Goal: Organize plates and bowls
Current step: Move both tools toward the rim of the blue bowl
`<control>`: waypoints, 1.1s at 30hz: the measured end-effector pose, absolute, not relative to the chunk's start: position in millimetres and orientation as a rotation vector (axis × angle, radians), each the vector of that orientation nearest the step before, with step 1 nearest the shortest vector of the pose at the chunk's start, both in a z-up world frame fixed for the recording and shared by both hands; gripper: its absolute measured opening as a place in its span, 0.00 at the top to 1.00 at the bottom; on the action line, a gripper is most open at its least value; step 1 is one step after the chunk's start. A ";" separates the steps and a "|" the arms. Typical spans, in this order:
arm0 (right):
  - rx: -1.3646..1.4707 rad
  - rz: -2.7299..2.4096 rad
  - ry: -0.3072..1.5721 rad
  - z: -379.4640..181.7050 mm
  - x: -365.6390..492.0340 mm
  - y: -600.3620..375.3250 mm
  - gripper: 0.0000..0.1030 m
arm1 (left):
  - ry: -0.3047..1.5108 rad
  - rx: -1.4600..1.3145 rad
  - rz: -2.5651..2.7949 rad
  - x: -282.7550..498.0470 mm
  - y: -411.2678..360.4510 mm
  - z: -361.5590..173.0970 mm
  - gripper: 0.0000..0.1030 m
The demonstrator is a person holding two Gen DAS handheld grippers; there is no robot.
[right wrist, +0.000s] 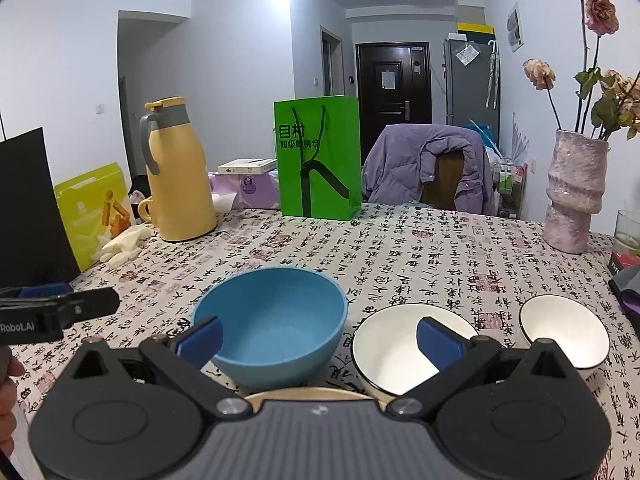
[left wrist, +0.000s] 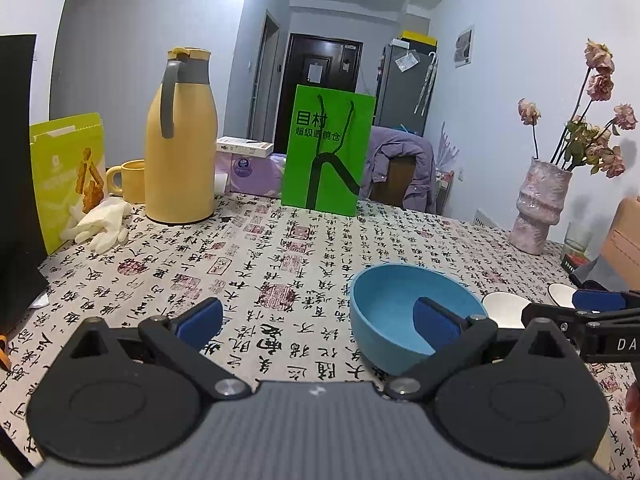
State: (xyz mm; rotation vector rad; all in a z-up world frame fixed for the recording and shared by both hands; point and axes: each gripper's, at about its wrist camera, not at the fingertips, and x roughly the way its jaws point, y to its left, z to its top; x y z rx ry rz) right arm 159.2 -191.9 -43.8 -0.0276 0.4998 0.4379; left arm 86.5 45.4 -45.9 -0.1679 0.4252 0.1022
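My right gripper's body hides most of a tan plate (right wrist: 308,394); its right finger (right wrist: 438,344) covers part of the white bowl (right wrist: 388,356); the glass (right wrist: 628,232) and black board (right wrist: 24,208) are cut by the frame edges.

My table (right wrist: 400,248), under its calligraphy-print cloth

Near me I see a blue bowl (right wrist: 276,320) and two white bowls (right wrist: 396,352) (right wrist: 564,330); farther back stand a yellow flask (right wrist: 180,176), green bag (right wrist: 318,160), pink vase (right wrist: 572,192) and rubber gloves (right wrist: 120,246).
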 end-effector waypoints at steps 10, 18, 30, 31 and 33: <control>-0.076 0.455 0.541 -40.7 192.5 -182.0 0.07 | 0.465 -0.169 0.096 113.3 46.1 -48.7 0.00; -0.127 0.485 0.599 -45.8 219.5 -170.2 0.16 | 0.516 -0.192 0.100 137.9 47.6 -55.0 0.00; -0.183 0.490 0.679 -59.8 254.8 -153.6 0.51 | 0.605 -0.248 0.099 172.2 43.2 -70.3 0.00; -0.184 0.491 0.683 -60.8 257.2 -152.3 0.52 | 0.615 -0.260 0.096 174.5 42.5 -71.5 0.00; -0.188 0.490 0.694 -62.5 262.0 -150.6 0.58 | 0.631 -0.288 0.091 178.2 42.2 -74.7 0.00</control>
